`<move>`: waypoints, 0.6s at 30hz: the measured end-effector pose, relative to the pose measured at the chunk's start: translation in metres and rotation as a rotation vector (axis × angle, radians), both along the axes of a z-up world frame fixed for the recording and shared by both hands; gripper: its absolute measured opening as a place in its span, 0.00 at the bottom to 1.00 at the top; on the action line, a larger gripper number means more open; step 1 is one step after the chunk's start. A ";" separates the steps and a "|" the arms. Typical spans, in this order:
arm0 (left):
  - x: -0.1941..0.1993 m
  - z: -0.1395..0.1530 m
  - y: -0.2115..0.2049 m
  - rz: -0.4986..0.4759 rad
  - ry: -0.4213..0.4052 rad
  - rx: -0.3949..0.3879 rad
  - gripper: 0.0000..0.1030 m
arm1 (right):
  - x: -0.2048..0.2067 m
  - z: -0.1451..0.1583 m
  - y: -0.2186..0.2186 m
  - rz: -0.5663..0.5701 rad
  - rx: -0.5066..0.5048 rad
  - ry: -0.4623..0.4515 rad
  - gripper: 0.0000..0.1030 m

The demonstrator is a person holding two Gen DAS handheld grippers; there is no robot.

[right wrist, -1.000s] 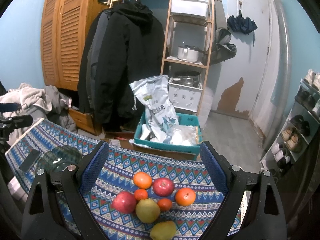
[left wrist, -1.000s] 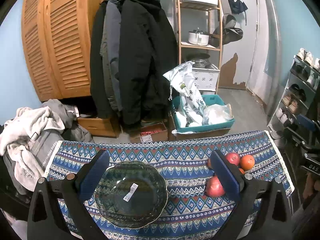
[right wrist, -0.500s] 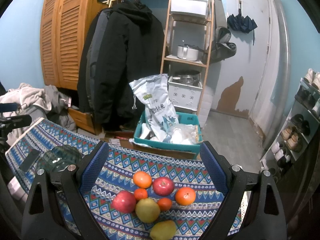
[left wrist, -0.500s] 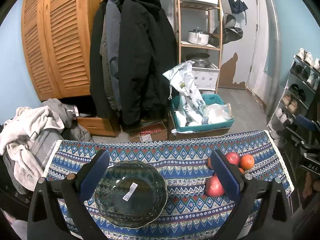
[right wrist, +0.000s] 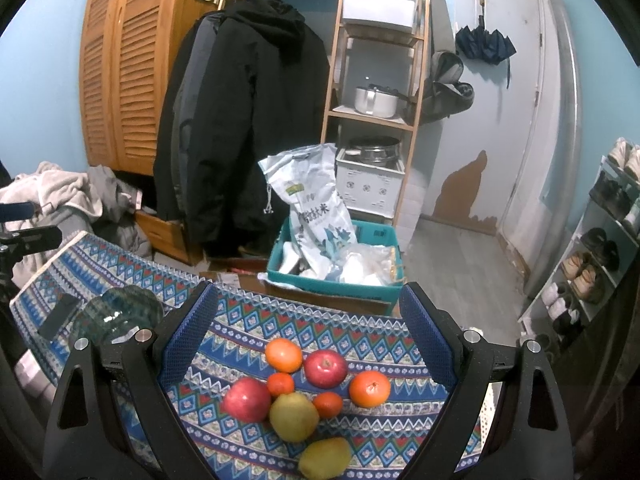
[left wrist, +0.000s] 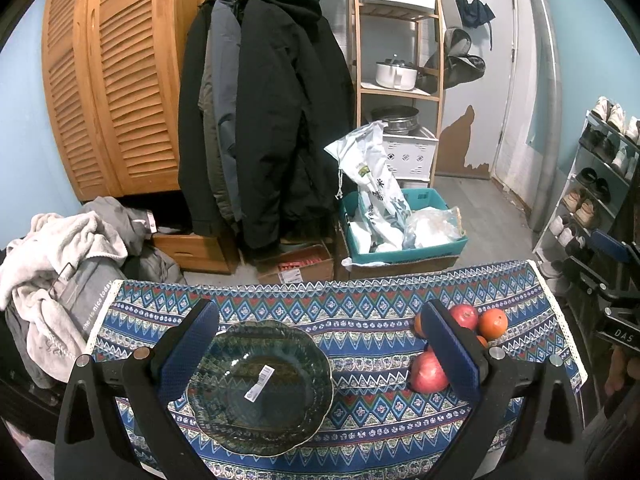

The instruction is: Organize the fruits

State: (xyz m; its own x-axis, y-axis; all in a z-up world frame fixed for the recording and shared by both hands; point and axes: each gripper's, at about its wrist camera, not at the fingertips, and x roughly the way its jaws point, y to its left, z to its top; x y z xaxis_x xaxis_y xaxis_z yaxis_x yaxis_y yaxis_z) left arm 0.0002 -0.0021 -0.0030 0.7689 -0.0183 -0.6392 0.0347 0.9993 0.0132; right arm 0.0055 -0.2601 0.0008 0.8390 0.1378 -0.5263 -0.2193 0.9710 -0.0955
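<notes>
In the left wrist view the left hand-held gripper (left wrist: 316,356) hangs spread and empty over the empty glass bowl (left wrist: 260,386) on the patterned counter (left wrist: 360,308); best kept steady there and clear of the bowl's middle. In the right wrist view the right hand-held gripper (right wrist: 308,334) is spread wide above the fruit cluster, so an outer piece like the orange (right wrist: 369,389) looks the cleanest first pick, taken straight down without nudging the pears (right wrist: 294,416)

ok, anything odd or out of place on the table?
Only one thing: the glass bowl still has a barcode sticker inside it. It holds no fruit; the fruits sit loose on the cloth. Nothing spilled or damaged. Both grippers are open.
</notes>
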 end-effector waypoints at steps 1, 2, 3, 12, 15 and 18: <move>0.000 0.000 0.000 0.000 0.000 0.000 0.99 | 0.000 0.000 0.000 0.000 0.000 0.000 0.88; 0.000 0.000 -0.001 -0.001 0.000 0.000 0.99 | 0.000 0.000 0.000 0.001 0.001 0.000 0.88; 0.000 -0.001 0.000 -0.001 0.001 0.001 0.99 | 0.000 0.000 0.000 0.002 0.000 0.001 0.88; 0.000 -0.001 -0.001 -0.002 0.002 0.000 0.99 | 0.000 -0.002 0.001 0.002 -0.003 0.003 0.88; 0.000 -0.001 -0.001 -0.001 0.001 0.000 0.99 | 0.000 -0.002 0.001 0.002 -0.005 0.004 0.88; 0.000 -0.001 -0.002 -0.003 0.002 0.001 0.99 | 0.000 -0.001 0.001 0.003 -0.005 0.003 0.88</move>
